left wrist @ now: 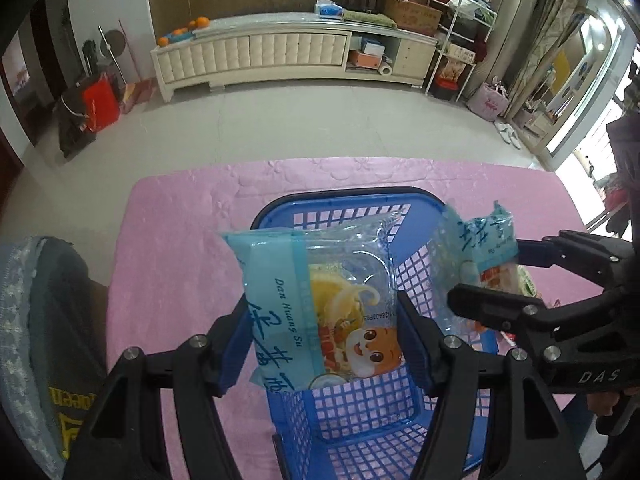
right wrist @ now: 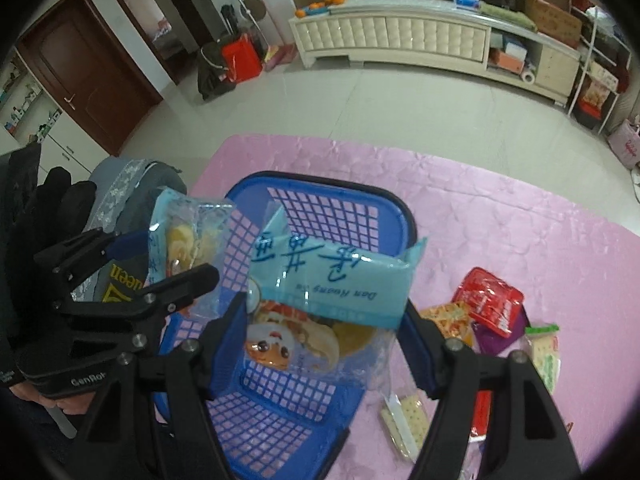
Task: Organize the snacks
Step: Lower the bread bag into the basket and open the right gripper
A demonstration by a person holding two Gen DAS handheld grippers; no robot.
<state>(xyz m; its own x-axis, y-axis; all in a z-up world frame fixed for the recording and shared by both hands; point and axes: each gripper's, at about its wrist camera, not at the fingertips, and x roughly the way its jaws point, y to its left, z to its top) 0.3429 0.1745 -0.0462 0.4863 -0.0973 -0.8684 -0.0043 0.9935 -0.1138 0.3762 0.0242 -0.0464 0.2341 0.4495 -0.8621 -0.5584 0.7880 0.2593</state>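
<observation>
Here, a pink embossed tablecloth covers the table under me, and past its far edge lies a pale tiled floor. Against the far wall stands a long cream cabinet with padded fronts, oranges at one end of its top and a cardboard box at the other. A dark wooden door shows in the right wrist view, with a red bag on the floor near the cabinet.

A blue lattice basket sits on the cloth directly below both of my grippers. Its floor looks bare through the mesh; I see no packet lying in it.

My left gripper has its jaws clamped on a light-blue snack packet with a cartoon tiger, held over the basket. My right gripper is likewise clamped on a second light-blue packet of the same kind, held over the basket's right part.

Beside the basket on the cloth lies a loose cluster of other snacks: a red packet, a purple one under it, an orange-patterned packet, a green-edged cracker pack and a clear cracker pack nearest me
</observation>
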